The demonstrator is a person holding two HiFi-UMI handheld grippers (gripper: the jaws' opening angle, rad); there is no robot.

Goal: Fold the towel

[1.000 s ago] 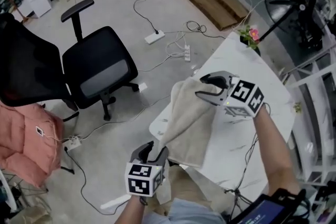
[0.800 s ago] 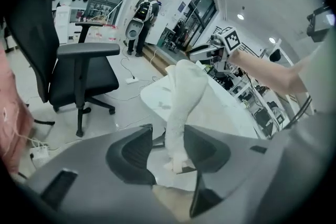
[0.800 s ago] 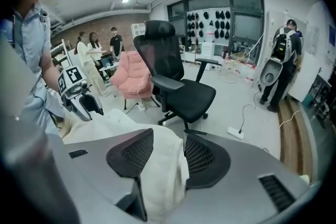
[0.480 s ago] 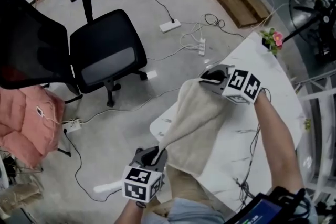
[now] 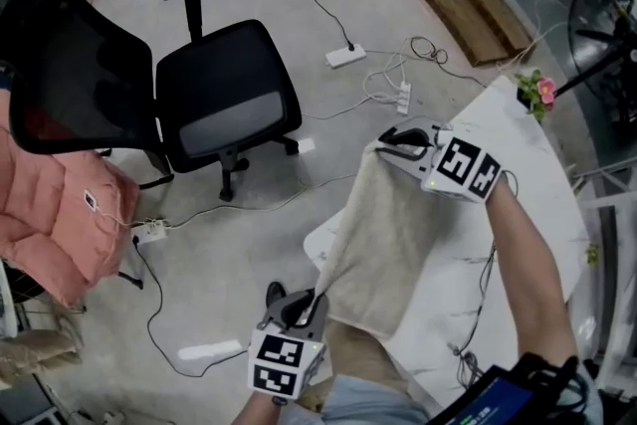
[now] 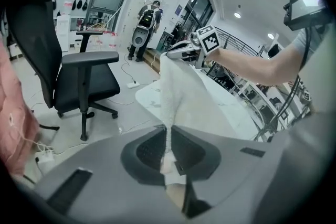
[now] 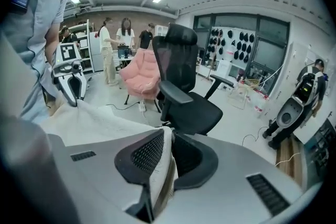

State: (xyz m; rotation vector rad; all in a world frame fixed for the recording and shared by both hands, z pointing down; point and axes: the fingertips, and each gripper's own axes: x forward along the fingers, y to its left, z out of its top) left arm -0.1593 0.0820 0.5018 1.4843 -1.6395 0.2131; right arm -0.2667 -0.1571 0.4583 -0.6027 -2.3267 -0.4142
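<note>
A beige towel (image 5: 383,234) hangs stretched between my two grippers, partly over the near edge of the white marble table (image 5: 518,214). My left gripper (image 5: 299,306) is low at the near corner. Its jaws are closing, and the pads pinch that towel corner (image 6: 167,152). My right gripper (image 5: 390,144) is shut on the far corner, where the towel edge (image 7: 160,165) sits between its pads. The right gripper (image 6: 184,52) shows in the left gripper view holding up the far end of the towel (image 6: 181,92). The left gripper (image 7: 71,84) appears beyond the towel (image 7: 89,123) in the right gripper view.
A black office chair (image 5: 219,109) stands on the floor to the left, with a pink padded seat (image 5: 50,214) beside it. Power strips and cables (image 5: 348,55) lie on the floor. A small potted flower (image 5: 537,90) stands at the table's far corner. People stand in the background (image 7: 126,34).
Both grippers' jaws have come together on the towel's corners. The right gripper has sunk a little, and the towel now hangs taut between the two.
</note>
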